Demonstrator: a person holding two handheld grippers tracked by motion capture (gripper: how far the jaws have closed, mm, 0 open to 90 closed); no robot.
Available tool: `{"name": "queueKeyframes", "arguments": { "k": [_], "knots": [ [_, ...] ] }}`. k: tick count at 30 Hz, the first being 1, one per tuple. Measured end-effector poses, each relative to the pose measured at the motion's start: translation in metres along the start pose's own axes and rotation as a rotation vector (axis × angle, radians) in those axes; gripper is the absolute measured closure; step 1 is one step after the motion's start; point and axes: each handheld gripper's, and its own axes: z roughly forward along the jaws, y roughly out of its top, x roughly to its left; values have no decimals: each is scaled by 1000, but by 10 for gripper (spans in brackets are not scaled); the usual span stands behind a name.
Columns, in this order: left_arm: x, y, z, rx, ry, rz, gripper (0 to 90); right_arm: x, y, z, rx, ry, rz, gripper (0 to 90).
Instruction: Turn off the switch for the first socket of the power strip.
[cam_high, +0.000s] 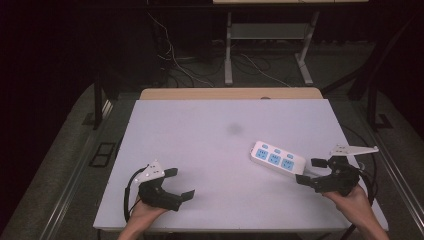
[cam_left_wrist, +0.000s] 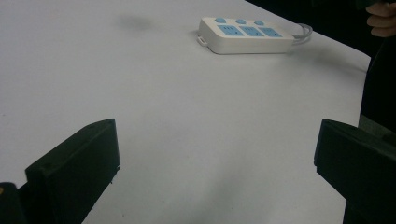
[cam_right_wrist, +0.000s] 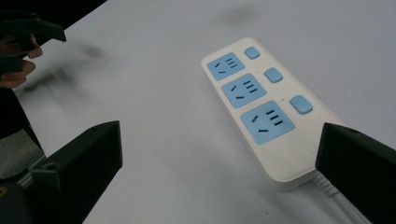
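A white power strip (cam_high: 277, 159) with three blue sockets and three blue switches lies flat on the right side of the white table top (cam_high: 200, 130). My right gripper (cam_high: 308, 171) is open just behind the strip's cord end. In the right gripper view the strip (cam_right_wrist: 266, 107) lies ahead, its near end beside the right jaw, and the gripper's (cam_right_wrist: 219, 154) pads touch nothing. My left gripper (cam_high: 180, 183) rests open near the front left, with only bare table between its jaws. In the left gripper view the strip (cam_left_wrist: 247, 35) is far off at the top.
The strip's white cord (cam_right_wrist: 336, 196) runs back past my right jaw. A faint dark smudge (cam_high: 234, 129) marks the table's middle. A wooden edge (cam_high: 230, 93) borders the far side, with cables (cam_high: 185, 70) and desk legs (cam_high: 228, 50) on the floor beyond.
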Motion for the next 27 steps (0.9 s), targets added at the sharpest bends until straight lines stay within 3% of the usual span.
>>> {"name": "queueKeyframes", "arguments": {
  "k": [27],
  "knots": [
    [0, 0, 1, 6, -2, 1, 0, 16, -36, 27, 11, 42, -41, 5]
  ]
}}
